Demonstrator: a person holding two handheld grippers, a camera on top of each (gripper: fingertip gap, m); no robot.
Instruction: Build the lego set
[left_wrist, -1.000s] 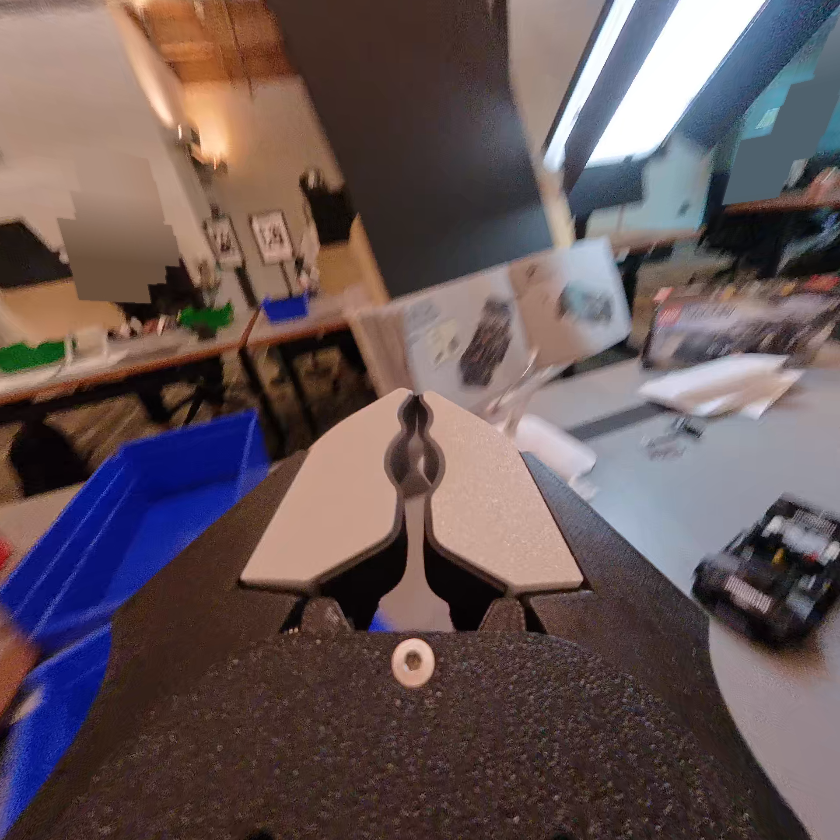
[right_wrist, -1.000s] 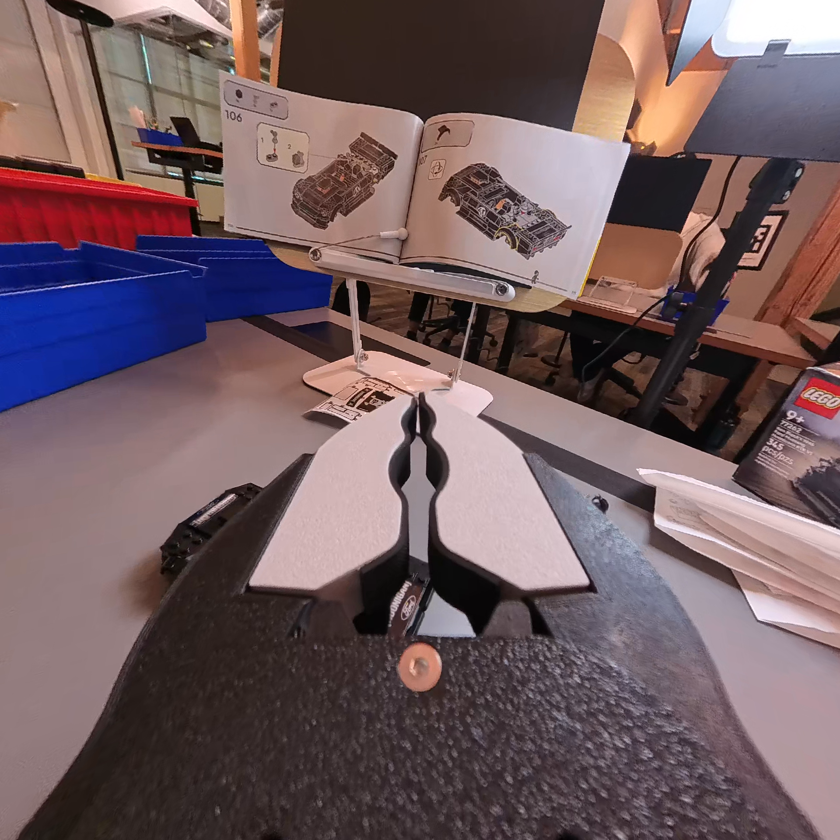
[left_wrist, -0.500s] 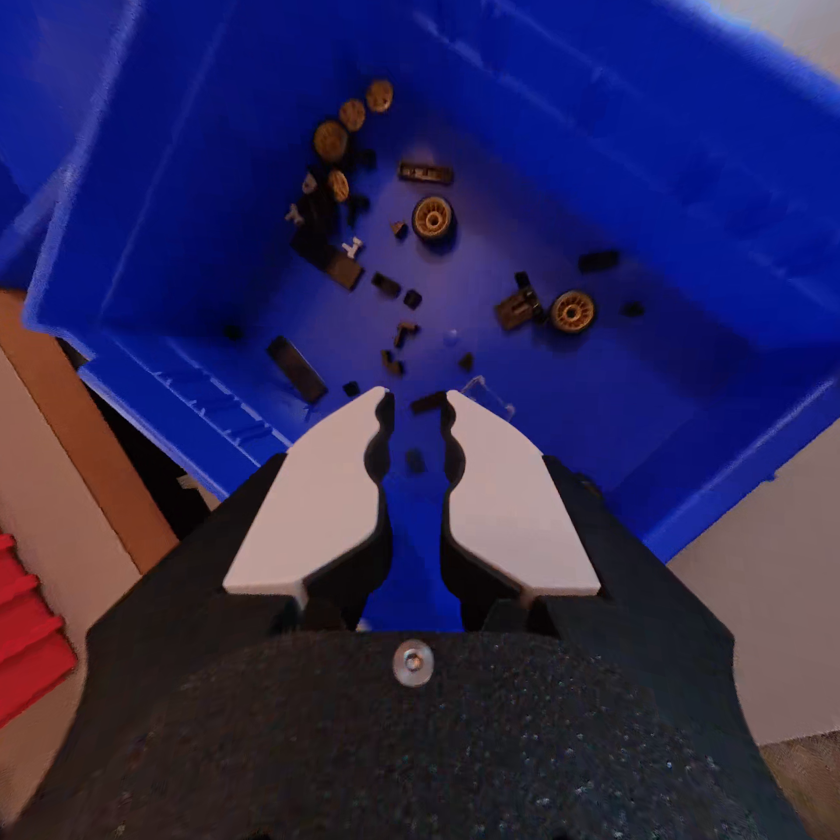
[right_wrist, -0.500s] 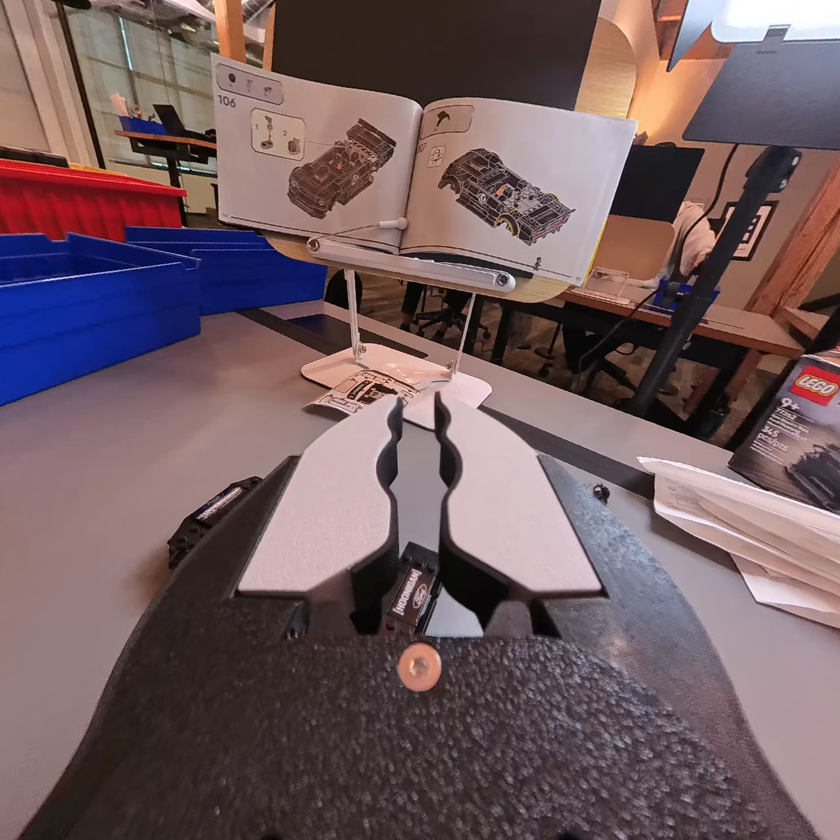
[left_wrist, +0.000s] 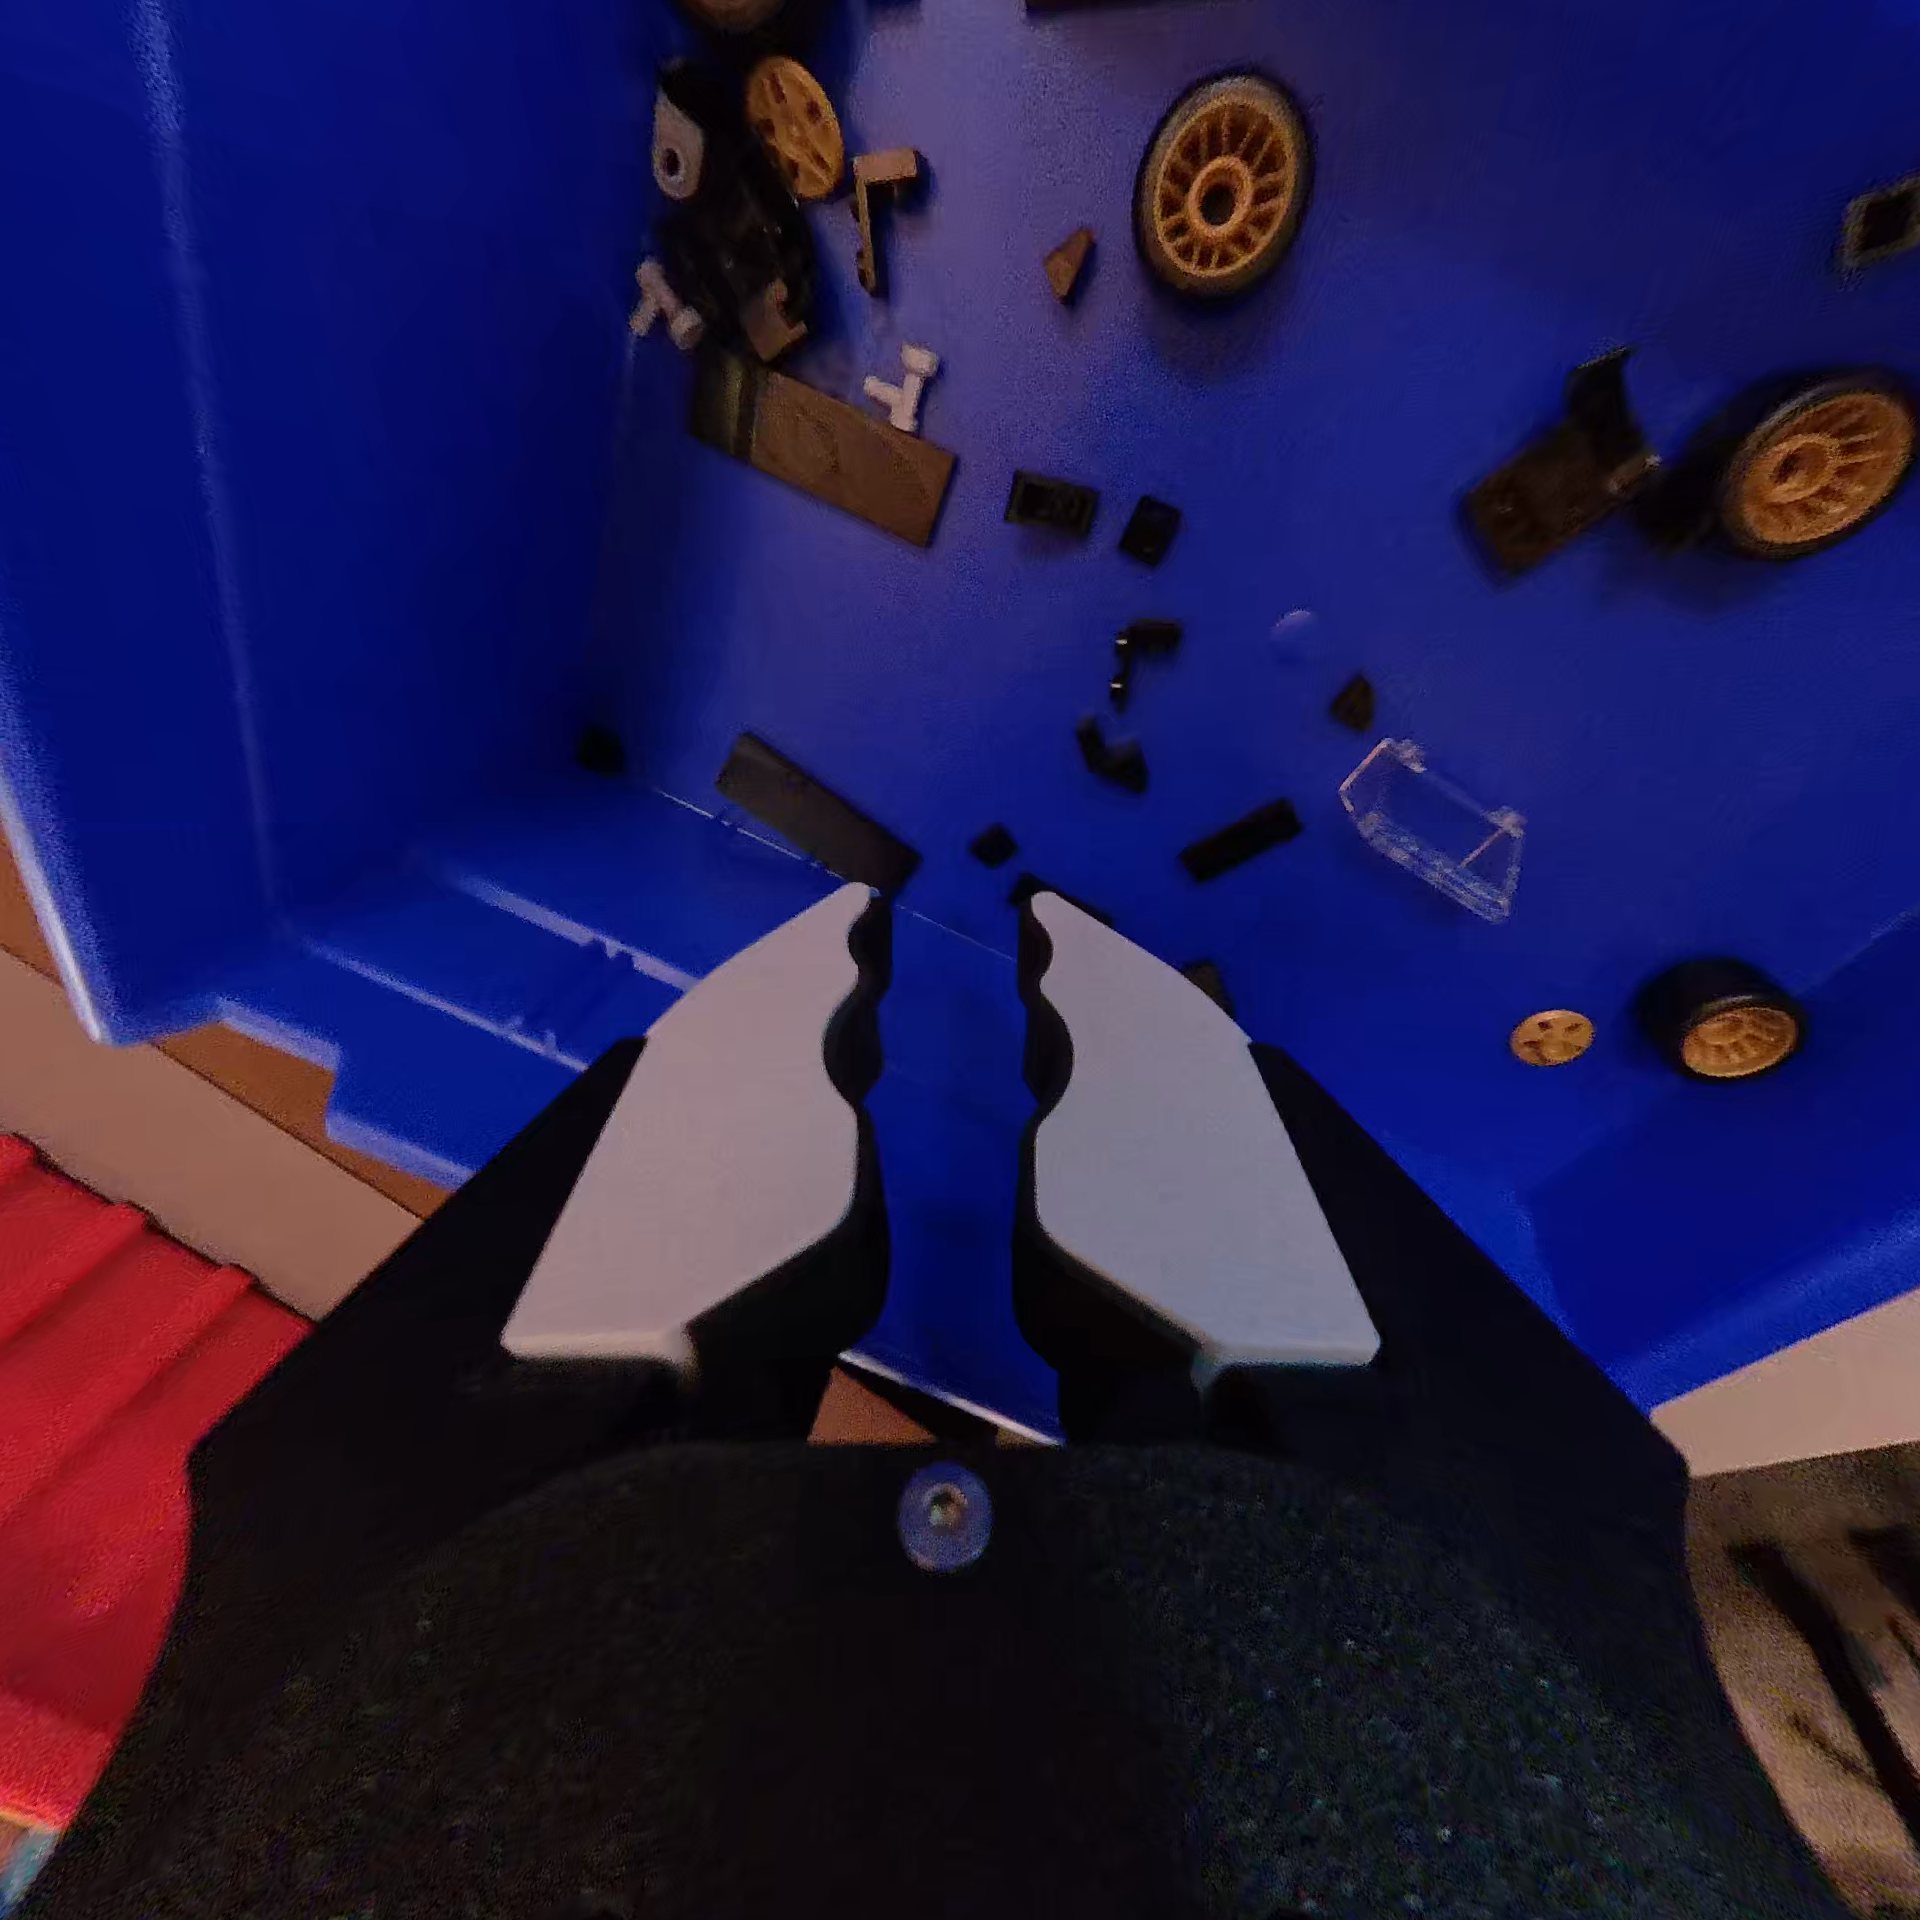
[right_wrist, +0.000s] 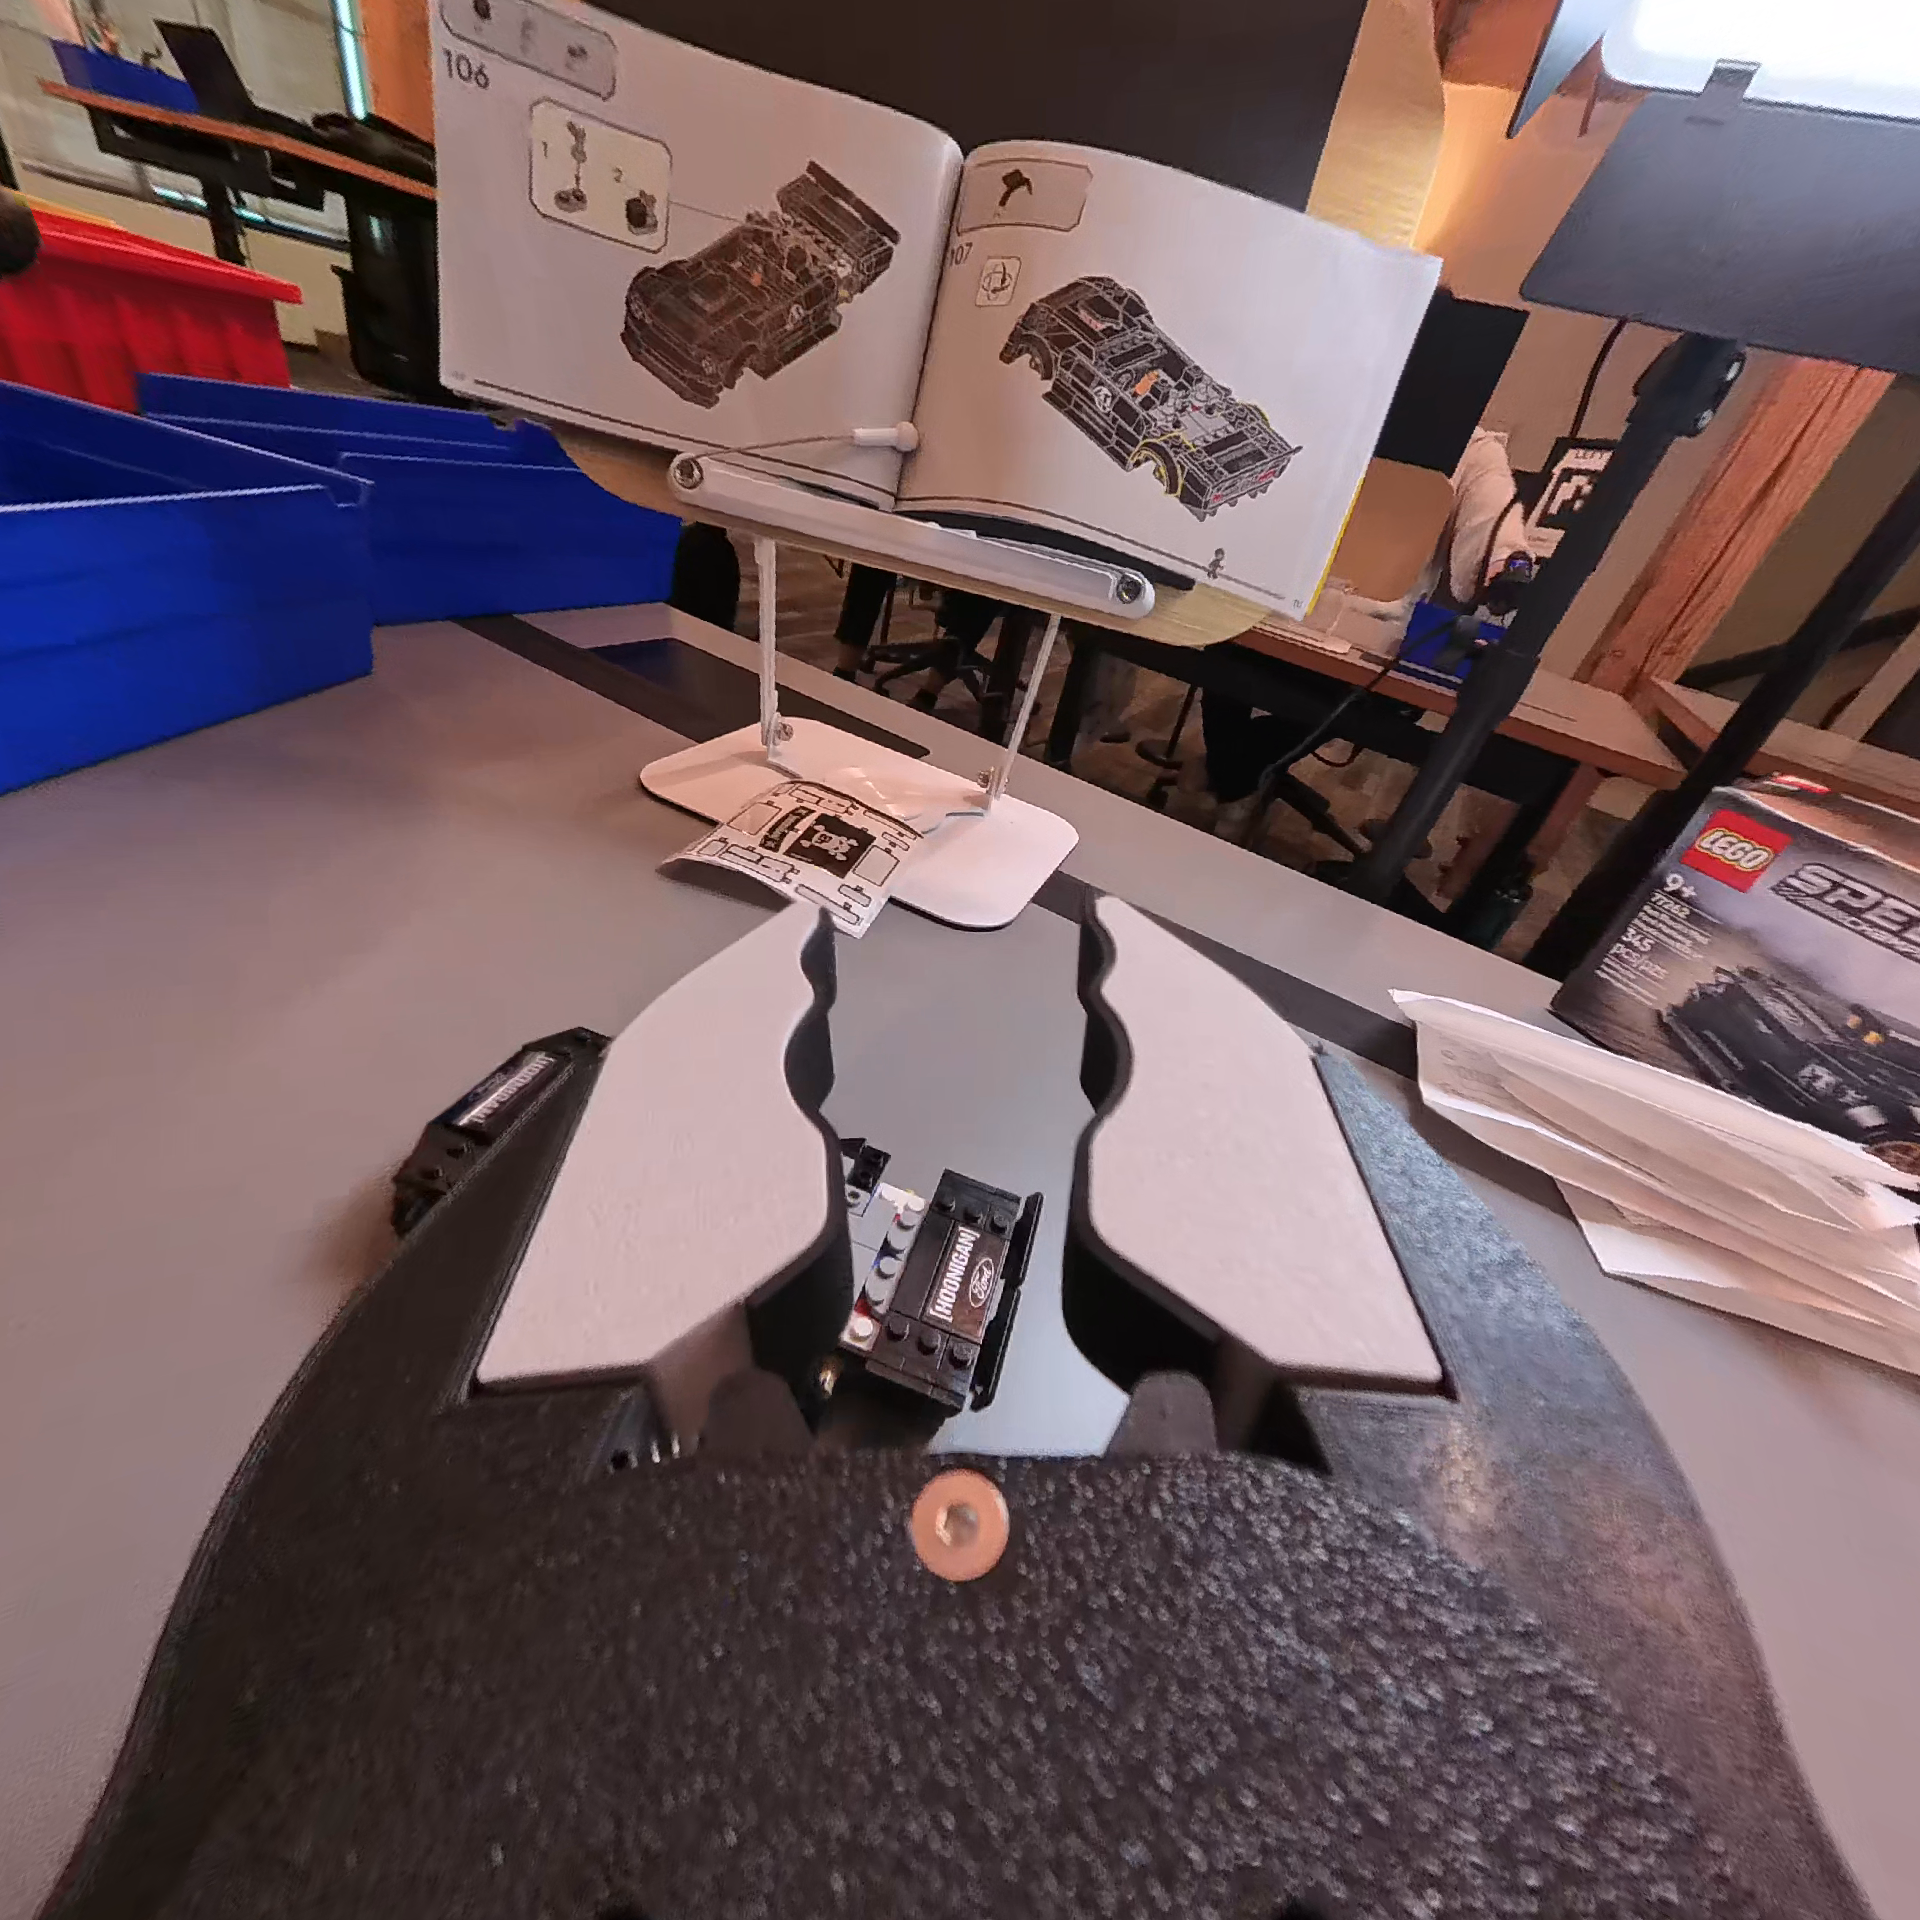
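Left gripper (left_wrist: 951, 904) hangs slightly parted over the blue bin (left_wrist: 312, 623), grasping nothing. Right gripper (right_wrist: 951, 920) gapes wide above the black lego car (right_wrist: 935, 1288), released

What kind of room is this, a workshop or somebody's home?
Most likely a shared workshop or lab, not a home. A grey worktable holds an instruction booklet on a stand, blue parts bins sit alongside, and more desks with office chairs stand behind.

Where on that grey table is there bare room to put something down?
The grey table is bare between the blue bins and the white book stand. The side with the paper stack and box is crowded. The black car sits under the right gripper.
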